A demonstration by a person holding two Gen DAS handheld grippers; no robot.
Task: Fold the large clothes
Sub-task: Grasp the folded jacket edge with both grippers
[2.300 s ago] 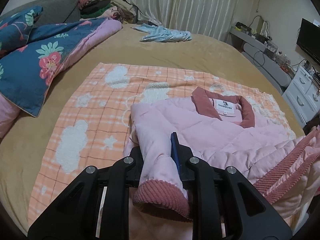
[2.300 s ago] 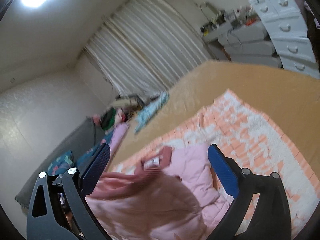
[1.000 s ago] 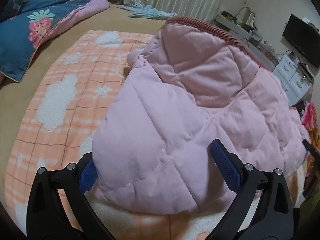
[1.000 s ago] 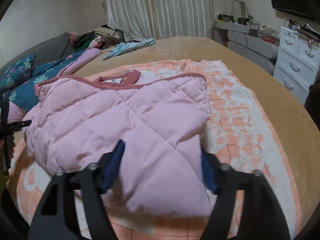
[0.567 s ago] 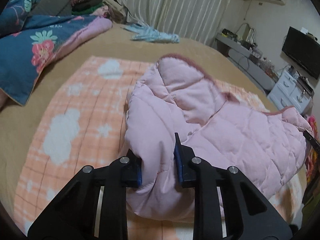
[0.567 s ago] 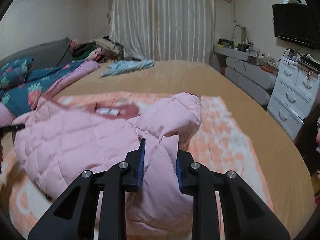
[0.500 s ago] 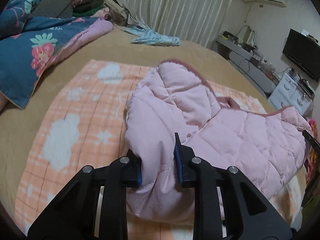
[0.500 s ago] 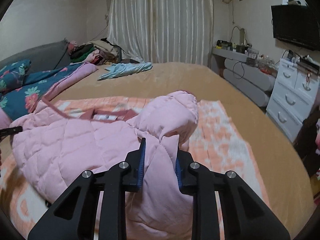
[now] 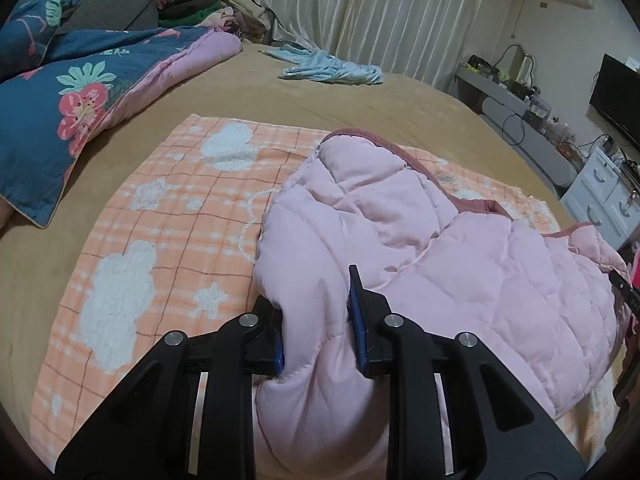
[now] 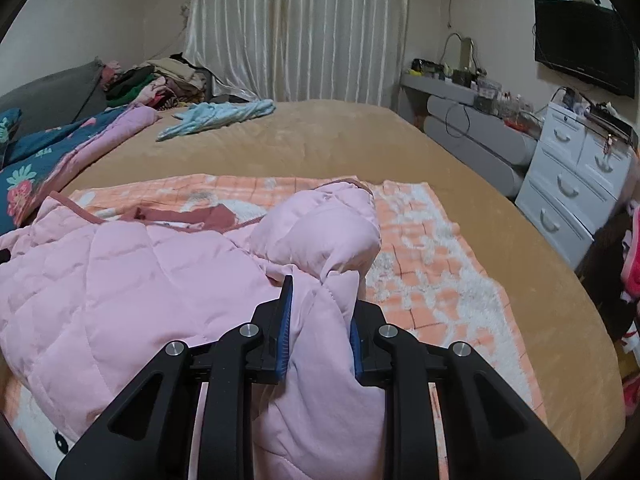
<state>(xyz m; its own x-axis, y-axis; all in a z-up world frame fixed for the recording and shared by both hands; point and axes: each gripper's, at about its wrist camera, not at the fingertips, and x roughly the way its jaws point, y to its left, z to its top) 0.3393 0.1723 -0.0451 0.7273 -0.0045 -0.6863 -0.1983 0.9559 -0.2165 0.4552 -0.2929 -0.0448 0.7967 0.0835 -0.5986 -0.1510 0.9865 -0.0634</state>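
A pink quilted jacket [image 9: 460, 264] with dark-pink corduroy trim lies folded over on an orange checked blanket [image 9: 160, 216] on the bed. My left gripper [image 9: 318, 320] is shut on a thick fold at the jacket's left near edge. In the right wrist view the same jacket [image 10: 132, 280] spreads to the left, its collar and label facing up. My right gripper [image 10: 320, 324] is shut on a bunched fold at its right near edge. The folds hide the inner pads of both grippers.
The blanket [image 10: 424, 264] lies on a tan bedspread [image 9: 320, 108]. A blue floral quilt [image 9: 72, 92] lies at the left, a light-blue garment [image 9: 332, 70] at the far end. A clothes pile [image 10: 152, 80], a grey desk [image 10: 472, 128] and white drawers [image 10: 576, 176] stand around the bed.
Both grippers, open around the jacket a second ago, have shut on folds at its near edge. The jacket has since been drawn toward me and has settled lower on the blanket.
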